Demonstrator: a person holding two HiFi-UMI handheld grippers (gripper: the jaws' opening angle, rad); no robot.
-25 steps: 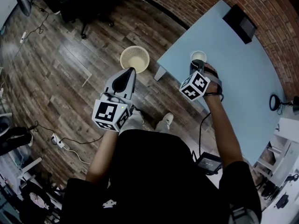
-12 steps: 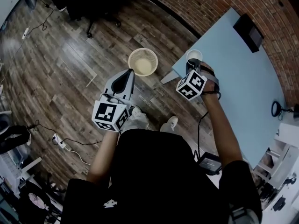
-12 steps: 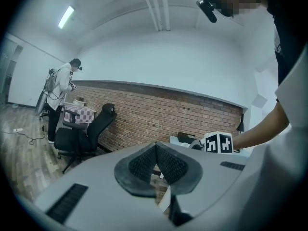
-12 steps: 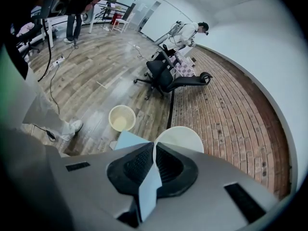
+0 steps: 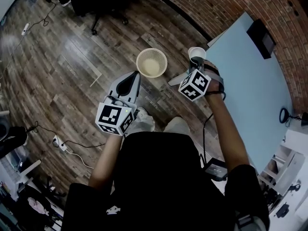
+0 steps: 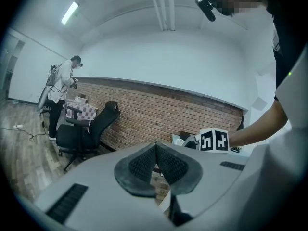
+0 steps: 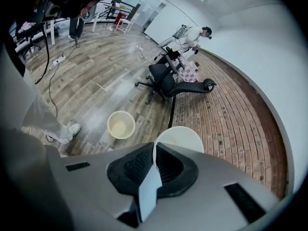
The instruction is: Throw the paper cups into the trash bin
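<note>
A white paper cup [image 5: 196, 52] hangs in the air left of the light blue table [image 5: 240, 76], over the wooden floor. My right gripper [image 5: 196, 64] is shut on its wall, and in the right gripper view the cup [image 7: 179, 137] has its rim pinched between the pads of the right gripper [image 7: 154, 154]. The round cream trash bin [image 5: 151, 62] stands on the floor just left of the cup, and the right gripper view shows the bin [image 7: 121, 124] below and to the left. My left gripper [image 5: 134, 76] is shut and empty, its tip beside the bin's near rim; the left gripper [image 6: 156, 147] points almost level.
A black office chair [image 6: 85, 129] stands by the brick wall [image 5: 226, 1]. A black box [image 5: 261, 32] lies on the table's far end. Cables and a power strip [image 5: 58, 142] lie on the floor at the left. Another person [image 6: 61, 83] stands far off.
My right gripper has carried the cup off the table's edge to the left, toward the bin. The left gripper has come closer to the bin's rim, and the person has stepped forward.
</note>
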